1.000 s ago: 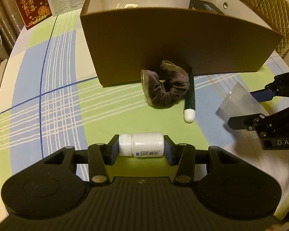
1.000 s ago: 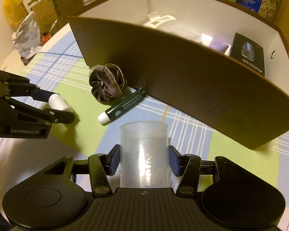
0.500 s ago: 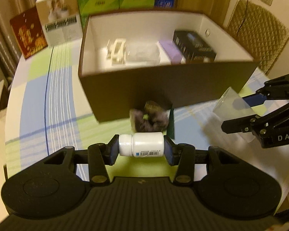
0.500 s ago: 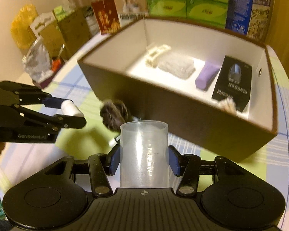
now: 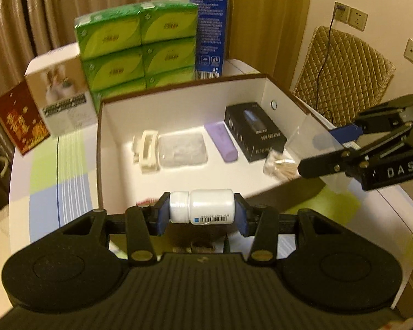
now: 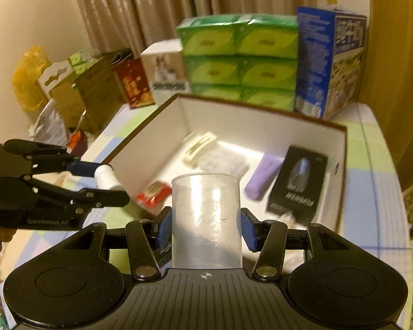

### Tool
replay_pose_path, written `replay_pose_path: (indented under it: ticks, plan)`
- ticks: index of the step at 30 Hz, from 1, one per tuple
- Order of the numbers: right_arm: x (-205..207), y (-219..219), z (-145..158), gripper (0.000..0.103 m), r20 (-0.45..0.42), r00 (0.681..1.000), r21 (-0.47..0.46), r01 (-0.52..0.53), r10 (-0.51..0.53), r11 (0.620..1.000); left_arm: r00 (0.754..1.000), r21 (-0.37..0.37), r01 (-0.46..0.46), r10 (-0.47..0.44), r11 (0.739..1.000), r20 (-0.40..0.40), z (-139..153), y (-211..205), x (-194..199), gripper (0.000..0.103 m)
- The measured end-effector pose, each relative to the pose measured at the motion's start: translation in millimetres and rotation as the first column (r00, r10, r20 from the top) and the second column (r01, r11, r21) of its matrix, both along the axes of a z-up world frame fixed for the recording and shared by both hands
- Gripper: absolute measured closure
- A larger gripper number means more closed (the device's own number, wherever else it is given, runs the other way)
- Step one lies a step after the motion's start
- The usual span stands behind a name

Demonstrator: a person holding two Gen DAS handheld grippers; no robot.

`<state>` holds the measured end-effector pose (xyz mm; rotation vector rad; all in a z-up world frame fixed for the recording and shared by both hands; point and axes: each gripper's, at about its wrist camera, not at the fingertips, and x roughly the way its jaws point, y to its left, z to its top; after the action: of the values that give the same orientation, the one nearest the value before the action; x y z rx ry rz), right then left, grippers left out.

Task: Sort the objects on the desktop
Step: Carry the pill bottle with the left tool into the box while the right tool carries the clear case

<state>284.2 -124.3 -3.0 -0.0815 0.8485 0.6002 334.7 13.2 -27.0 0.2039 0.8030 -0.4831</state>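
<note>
My left gripper [image 5: 201,212] is shut on a white pill bottle [image 5: 202,205], held sideways above the near wall of the brown cardboard box [image 5: 100,148]. My right gripper [image 6: 205,227] is shut on a clear plastic cup [image 6: 206,220], held upright above the box's near edge [image 6: 140,143]. The left gripper with the bottle also shows in the right wrist view [image 6: 96,184]; the right gripper with the cup shows in the left wrist view [image 5: 336,148].
The box holds a black carton [image 5: 254,132], a purple bar [image 5: 221,141], a clear packet [image 5: 183,150], a cream clip [image 5: 148,151] and a red packet [image 6: 154,191]. Green tissue packs [image 5: 137,46], a blue box [image 5: 209,27] and other cartons stand behind it. A chair [image 5: 344,74] is at right.
Both grippers have risen from the tablecloth and moved forward over the box, each still holding its object. The scrunchie and green pen have dropped out of view.
</note>
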Motion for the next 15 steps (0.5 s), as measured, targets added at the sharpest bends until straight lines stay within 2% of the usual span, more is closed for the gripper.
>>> replay_pose_path:
  ticks: [8,15]
  plan:
    - [46,-10,-3,0.054,-0.028,0.999,-0.005,0.037,-0.037,0.999,0.999,-0.004,0.033,-0.033,0.999,-0.023,2,-19,43,0.061]
    - [72,-14,-26,0.054,-0.104,0.993,-0.026,0.062,-0.064,0.998,0.992,0.017,0.047,-0.045,0.999,-0.118,-24,-35,78,0.061]
